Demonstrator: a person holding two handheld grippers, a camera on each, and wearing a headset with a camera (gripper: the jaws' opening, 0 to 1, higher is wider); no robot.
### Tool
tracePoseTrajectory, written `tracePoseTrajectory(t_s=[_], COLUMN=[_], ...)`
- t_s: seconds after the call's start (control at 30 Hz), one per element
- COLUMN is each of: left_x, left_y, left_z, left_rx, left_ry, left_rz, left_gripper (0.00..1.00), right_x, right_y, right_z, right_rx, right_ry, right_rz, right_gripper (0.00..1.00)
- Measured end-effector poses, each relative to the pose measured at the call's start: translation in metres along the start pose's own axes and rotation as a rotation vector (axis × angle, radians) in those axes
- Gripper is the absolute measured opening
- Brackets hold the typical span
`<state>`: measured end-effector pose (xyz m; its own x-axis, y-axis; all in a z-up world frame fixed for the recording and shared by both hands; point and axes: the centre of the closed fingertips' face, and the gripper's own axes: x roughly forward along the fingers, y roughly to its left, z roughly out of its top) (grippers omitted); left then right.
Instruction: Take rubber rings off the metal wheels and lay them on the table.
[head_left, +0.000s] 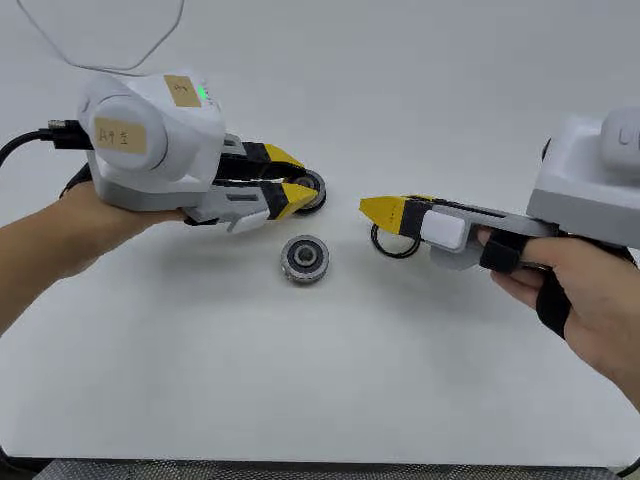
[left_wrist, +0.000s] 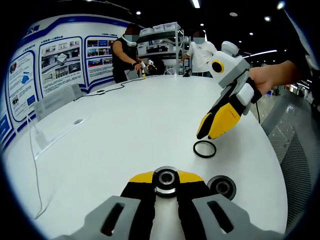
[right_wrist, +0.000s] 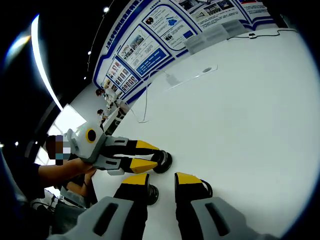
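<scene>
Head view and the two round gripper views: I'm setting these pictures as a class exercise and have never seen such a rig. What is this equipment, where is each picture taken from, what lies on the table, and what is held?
There is no robot here: a person holds a two-jaw gripper in each hand. The head view comes from a camera in the person's headset, looking down at the white table. Each round picture comes from a fisheye camera riding on one gripper, looking along its yellow-tipped jaws. The left gripper is shut on a metal wheel. The right gripper is open and holds nothing; its tips are close above a black rubber ring lying flat on the table. A second wheel lies loose between the two grippers.
</scene>
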<state>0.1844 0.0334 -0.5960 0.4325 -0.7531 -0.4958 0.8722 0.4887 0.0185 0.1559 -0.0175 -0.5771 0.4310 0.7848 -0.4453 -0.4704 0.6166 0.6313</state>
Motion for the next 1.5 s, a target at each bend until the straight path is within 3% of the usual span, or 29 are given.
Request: tracePoseTrajectory(t_s=[0.63, 0.77, 0.83, 0.87, 1.03, 1.5], left_x=[0.001, 0.001, 0.001, 0.001, 0.001, 0.002], left_y=[-0.001, -0.001, 0.000, 0.000, 0.000, -0.001], left_z=[-0.002, -0.002, -0.002, -0.002, -0.002, -0.002], left_rx=[0.091, 0.103, 0.102, 0.102, 0.105, 0.129], left_ry=[0.005, 0.006, 0.001, 0.000, -0.004, -0.013], left_rz=[-0.025, -0.024, -0.024, -0.025, -0.031, -0.041], left_gripper=[0.14, 0.13, 0.13, 0.13, 0.13, 0.12], right_x=[0.011, 0.017, 0.022, 0.025, 0.035, 0.051], right_y=[-0.001, -0.002, 0.002, 0.008, 0.014, 0.017], right_z=[0.004, 0.005, 0.007, 0.007, 0.007, 0.001], right_rx=[-0.011, -0.008, 0.015, 0.033, 0.062, 0.114], right_ry=[0.021, 0.029, 0.026, 0.024, 0.031, 0.056], right_rz=[0.030, 0.056, 0.088, 0.130, 0.180, 0.204], right_gripper=[0.22, 0.24, 0.28, 0.29, 0.39, 0.46])
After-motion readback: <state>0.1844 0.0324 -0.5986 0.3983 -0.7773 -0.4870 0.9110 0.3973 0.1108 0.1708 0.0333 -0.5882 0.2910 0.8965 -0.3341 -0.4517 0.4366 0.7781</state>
